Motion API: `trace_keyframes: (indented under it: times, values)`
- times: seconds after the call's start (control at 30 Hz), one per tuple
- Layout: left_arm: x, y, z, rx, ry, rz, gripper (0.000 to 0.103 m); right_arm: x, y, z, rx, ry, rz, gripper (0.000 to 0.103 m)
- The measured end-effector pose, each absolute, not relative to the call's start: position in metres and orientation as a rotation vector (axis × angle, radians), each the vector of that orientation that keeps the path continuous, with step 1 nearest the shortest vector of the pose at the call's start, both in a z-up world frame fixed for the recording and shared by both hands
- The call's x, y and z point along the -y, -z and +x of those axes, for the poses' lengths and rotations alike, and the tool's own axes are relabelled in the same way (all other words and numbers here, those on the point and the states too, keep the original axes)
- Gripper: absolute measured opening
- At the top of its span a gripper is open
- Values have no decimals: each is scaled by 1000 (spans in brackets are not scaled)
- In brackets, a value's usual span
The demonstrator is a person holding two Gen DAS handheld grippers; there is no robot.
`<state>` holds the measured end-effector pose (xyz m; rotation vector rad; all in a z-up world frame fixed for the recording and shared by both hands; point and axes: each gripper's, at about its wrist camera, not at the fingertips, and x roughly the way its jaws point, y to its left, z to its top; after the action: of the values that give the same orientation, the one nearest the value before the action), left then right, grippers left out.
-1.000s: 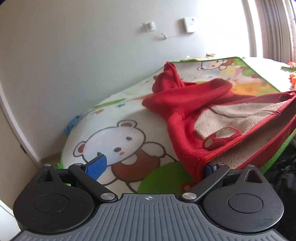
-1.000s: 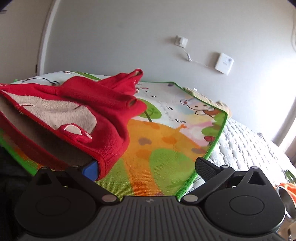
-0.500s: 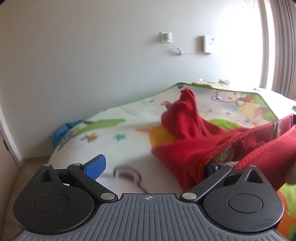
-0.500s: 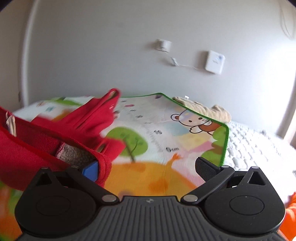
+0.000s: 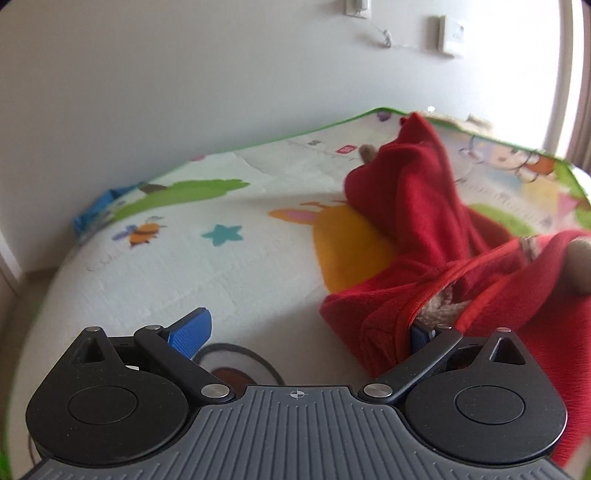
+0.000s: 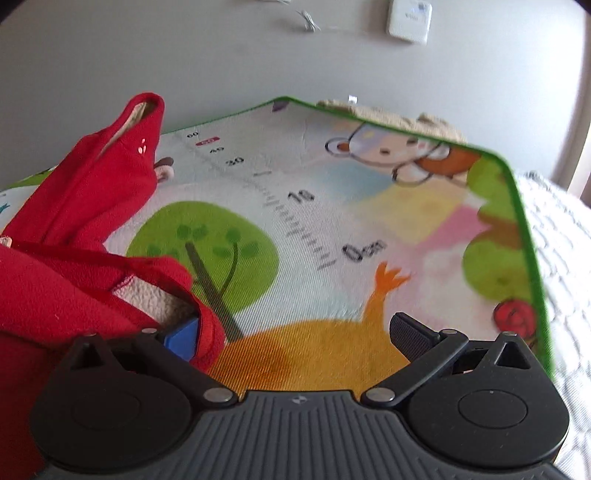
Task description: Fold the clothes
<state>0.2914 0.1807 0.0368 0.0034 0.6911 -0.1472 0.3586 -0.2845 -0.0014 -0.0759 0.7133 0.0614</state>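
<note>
A red fleece garment with beige lining lies bunched on a colourful cartoon play mat. In the left wrist view my left gripper is open; the garment's hem drapes over its right finger. In the right wrist view the same garment lies at the left, a sleeve reaching toward the wall. My right gripper is open, and the hem drapes over its left finger. Its right finger is bare over the mat.
The mat lies on a bed against a grey wall with a white wall box and a cord. A beige cloth lies at the mat's far edge. White quilted bedding is at the right. A blue item sits at the mat's left edge.
Both grippers have carried the garment's near edge forward toward the wall, folding it over onto itself. The open beige lining is now mostly covered.
</note>
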Motion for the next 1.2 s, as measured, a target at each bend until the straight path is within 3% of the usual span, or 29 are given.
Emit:
trace_keyframes:
  times: [0.37, 0.57, 0.87, 1.03, 1.2]
  values:
    - [-199, -112, 228, -416, 372, -247, 102, 287, -6, 351, -736, -44, -40, 103]
    - [-163, -89, 225, -546, 501, -181, 102, 285, -37, 337, -688, -41, -17, 103]
    - [-138, -49, 265, -679, 239, -49, 102, 272, -107, 286, -522, -263, 57, 103]
    - [-153, -44, 283, -684, 98, -37, 103, 244, -99, 281, -559, -392, 66, 103]
    - [-160, -38, 284, -690, 64, -10, 103, 222, -50, 298, -703, -415, 90, 103]
